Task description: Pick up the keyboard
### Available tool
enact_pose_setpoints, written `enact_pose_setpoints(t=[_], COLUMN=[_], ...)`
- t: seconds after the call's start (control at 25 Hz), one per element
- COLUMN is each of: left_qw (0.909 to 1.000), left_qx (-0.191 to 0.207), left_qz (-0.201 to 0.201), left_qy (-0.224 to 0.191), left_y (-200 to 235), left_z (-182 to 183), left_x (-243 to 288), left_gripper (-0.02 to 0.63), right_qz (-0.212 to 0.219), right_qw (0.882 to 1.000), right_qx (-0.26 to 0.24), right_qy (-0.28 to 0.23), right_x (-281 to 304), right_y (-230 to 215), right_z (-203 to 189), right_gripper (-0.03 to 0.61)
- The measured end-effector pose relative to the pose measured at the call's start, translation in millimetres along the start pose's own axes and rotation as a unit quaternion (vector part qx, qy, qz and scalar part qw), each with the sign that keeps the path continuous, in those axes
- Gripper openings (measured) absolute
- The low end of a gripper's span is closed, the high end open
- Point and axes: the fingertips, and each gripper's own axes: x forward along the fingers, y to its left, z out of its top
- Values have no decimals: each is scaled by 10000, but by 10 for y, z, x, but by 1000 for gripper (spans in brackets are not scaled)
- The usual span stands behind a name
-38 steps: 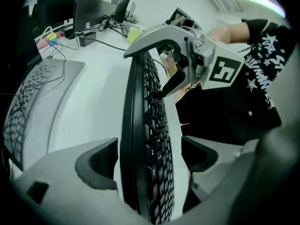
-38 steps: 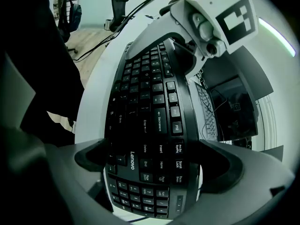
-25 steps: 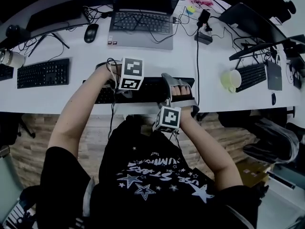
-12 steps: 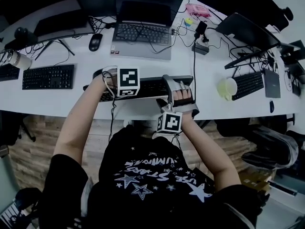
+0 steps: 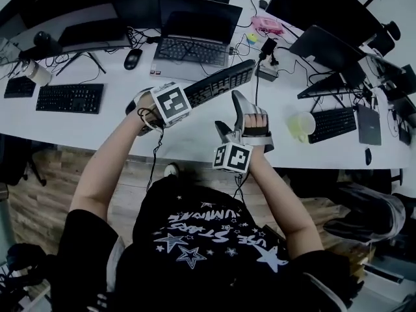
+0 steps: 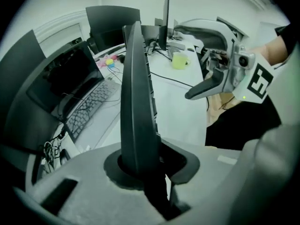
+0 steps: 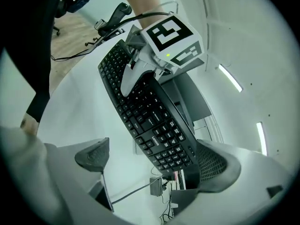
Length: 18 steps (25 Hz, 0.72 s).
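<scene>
Left gripper view: left hand-held gripper (image 6: 145, 165) is clamped on 1 end of the keyboard (image 6: 136, 88). The board is seen edge-on and runs away from the camera over the table (image 6: 183, 111). Judgement: an end grip lets 1 hand carry the whole length, but the free end has nothing under it.

Head view: the keyboard is off the table and slanted. Its held end is near and left, and its free end points far and right toward the laptop (image 5: 195, 47). The left forearm (image 5: 107, 155) reaches forward from the body, with the marker cube turned up at the wrist. The right forearm (image 5: 273, 187) also reaches forward, with the hand (image 5: 255, 125) wrapped round its grip, near the keyboard's free half.

Right gripper view: right hand-held gripper (image 7: 154, 163) has its jaws wide apart and clamps nothing. The key face fills the gap beyond them, close by 1 pad; contact cannot be told. Judgement: it is placed ready to steady the free end.
</scene>
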Motion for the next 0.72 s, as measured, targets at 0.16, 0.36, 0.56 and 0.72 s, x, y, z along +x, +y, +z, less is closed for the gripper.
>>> enact_pose_setpoints(t=[0.16, 0.36, 0.56, 0.72], left_qw=[9959, 9794, 9438, 9182], left_qx=[-50, -5, 294, 114], left_qz=[870, 1918, 3195, 3822], left_qy=[-241, -632, -798, -1032], left_y=[58, -50, -260, -486], left_z=[204, 481, 673, 767], left_x=[-128, -388, -703, -898], left_gripper=[89, 89, 89, 87], right_qz=[-222, -447, -540, -483], right_qw=[9984, 9906, 9729, 9551], right_qx=[510, 1245, 2123, 2725], right_qy=[-91, -340, -744, -1061], right_x=[-188, -489, -849, -1066], right_y=[-162, -351, -463, -500], right_z=[-183, -415, -629, -798], right_gripper=[568, 568, 566, 566])
